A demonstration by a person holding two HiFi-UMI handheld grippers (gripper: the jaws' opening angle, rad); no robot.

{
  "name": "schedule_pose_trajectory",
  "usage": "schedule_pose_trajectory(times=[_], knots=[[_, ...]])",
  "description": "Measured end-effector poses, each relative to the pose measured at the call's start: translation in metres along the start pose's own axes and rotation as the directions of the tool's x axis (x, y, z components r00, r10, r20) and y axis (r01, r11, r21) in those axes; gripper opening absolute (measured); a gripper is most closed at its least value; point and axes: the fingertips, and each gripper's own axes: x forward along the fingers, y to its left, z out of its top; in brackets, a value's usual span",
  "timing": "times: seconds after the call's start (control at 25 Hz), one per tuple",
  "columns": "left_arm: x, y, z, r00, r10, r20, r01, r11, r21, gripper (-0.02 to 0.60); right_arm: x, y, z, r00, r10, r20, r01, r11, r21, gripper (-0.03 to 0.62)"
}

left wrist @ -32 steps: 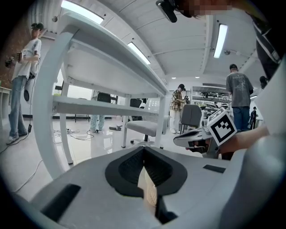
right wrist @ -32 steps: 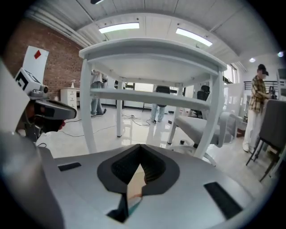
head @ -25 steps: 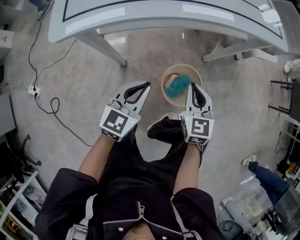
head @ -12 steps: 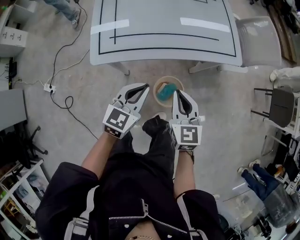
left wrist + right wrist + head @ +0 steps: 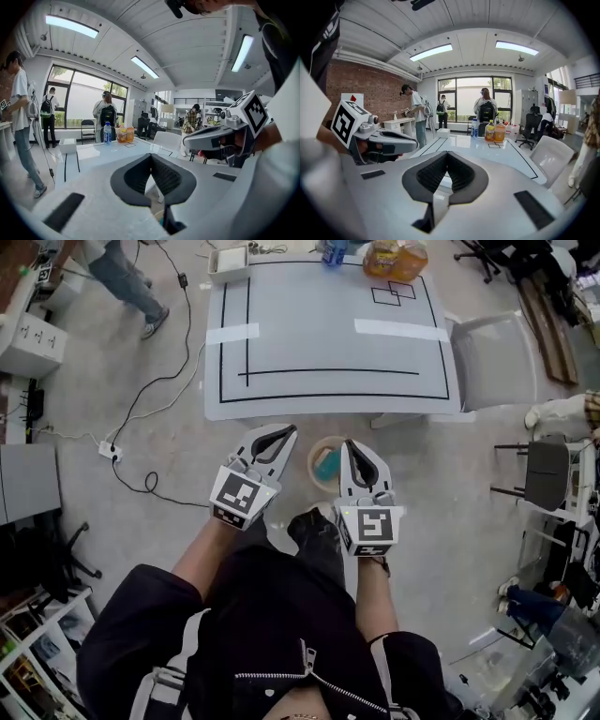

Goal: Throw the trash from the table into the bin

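The round beige bin (image 5: 313, 452) stands on the floor just in front of the white table (image 5: 328, 343), with blue trash (image 5: 327, 466) inside it. My left gripper (image 5: 289, 430) hangs high above the floor to the left of the bin, its jaws shut with nothing between them (image 5: 151, 155). My right gripper (image 5: 349, 443) is level with it on the bin's right side, also shut and empty (image 5: 446, 153). Both point toward the table. At the table's far edge stand two orange drink bottles (image 5: 395, 257), a water bottle (image 5: 333, 251) and a small white box (image 5: 231, 260).
A grey chair (image 5: 489, 345) stands at the table's right end and a dark folding chair (image 5: 547, 472) further right. Cables and a power strip (image 5: 111, 451) lie on the floor at left. A person (image 5: 114, 270) walks at the top left; others stand by the windows (image 5: 486, 111).
Both grippers have risen well above the bin, staying shut and empty. The bin now looks smaller and the whole table has come into view.
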Motion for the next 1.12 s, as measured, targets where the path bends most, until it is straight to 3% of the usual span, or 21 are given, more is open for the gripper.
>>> schedule_pose_trajectory(times=[0.24, 0.36, 0.56, 0.72, 0.84, 1.12], knots=[[-0.001, 0.043, 0.019, 0.997, -0.072, 0.010, 0.071, 0.997, 0.043, 0.008, 0.015, 0.002, 0.026, 0.985, -0.168, 0.046, 0.163, 0.981, 0.104, 0.009], [-0.010, 0.064, 0.031, 0.996, -0.082, 0.030, 0.080, 0.995, 0.064, 0.008, 0.030, 0.018, 0.031, 0.976, -0.209, 0.056, 0.200, 0.970, 0.140, 0.009], [-0.021, 0.094, 0.040, 0.995, -0.098, 0.031, 0.094, 0.991, 0.100, 0.008, 0.063, 0.057, 0.044, 0.978, -0.198, 0.064, 0.188, 0.973, 0.135, 0.009], [-0.034, 0.113, 0.036, 0.995, -0.092, 0.030, 0.089, 0.992, 0.084, 0.008, 0.084, 0.087, 0.048, 0.983, -0.174, 0.063, 0.164, 0.977, 0.138, 0.009], [-0.039, 0.119, 0.029, 0.996, -0.091, 0.023, 0.088, 0.991, 0.104, 0.008, 0.092, 0.097, 0.048, 0.984, -0.171, 0.056, 0.161, 0.976, 0.146, 0.009], [-0.050, 0.125, 0.016, 0.996, -0.094, 0.014, 0.092, 0.993, 0.073, 0.008, 0.093, 0.109, 0.043, 0.984, -0.172, 0.033, 0.167, 0.977, 0.136, 0.009]])
